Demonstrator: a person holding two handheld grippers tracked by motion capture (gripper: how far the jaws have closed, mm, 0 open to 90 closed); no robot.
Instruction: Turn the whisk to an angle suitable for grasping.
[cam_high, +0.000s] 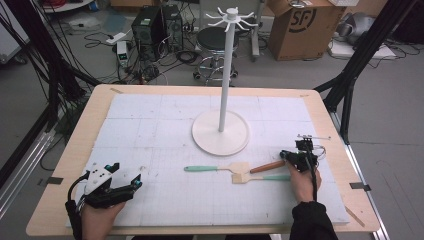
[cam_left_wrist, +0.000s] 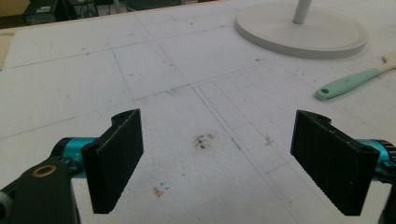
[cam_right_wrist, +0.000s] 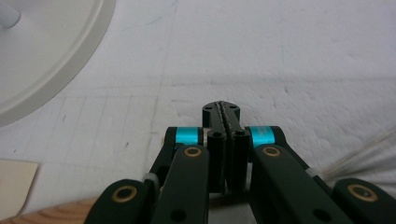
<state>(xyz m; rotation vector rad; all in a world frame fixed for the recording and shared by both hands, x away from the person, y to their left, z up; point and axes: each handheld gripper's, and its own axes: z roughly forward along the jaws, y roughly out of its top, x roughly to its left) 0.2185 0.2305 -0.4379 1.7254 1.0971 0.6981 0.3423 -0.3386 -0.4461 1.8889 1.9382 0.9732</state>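
Observation:
My left gripper (cam_high: 127, 175) rests near the table's front left corner, held by a hand. Its jaws stand wide open over bare white board (cam_left_wrist: 217, 154), with nothing between them. My right gripper (cam_high: 286, 156) is at the front right, pointing toward the stand's base. Its jaws are pressed together (cam_right_wrist: 221, 110) and I see nothing between them. A brown wooden handle (cam_high: 267, 166) runs from under this gripper toward the table's middle, and its wood shows at the lower left (cam_right_wrist: 42, 215). Whether the gripper touches it I cannot tell. Two mint-handled spatulas (cam_high: 201, 168) (cam_high: 270, 177) lie nearby.
A white stand with a round base (cam_high: 220, 145) and a tall pole topped with hooks (cam_high: 231, 16) occupies the middle back of the white board. Its base rim shows in both gripper views (cam_left_wrist: 280, 44) (cam_right_wrist: 70, 60). A spatula's pale head (cam_right_wrist: 14, 182) lies left of the right gripper.

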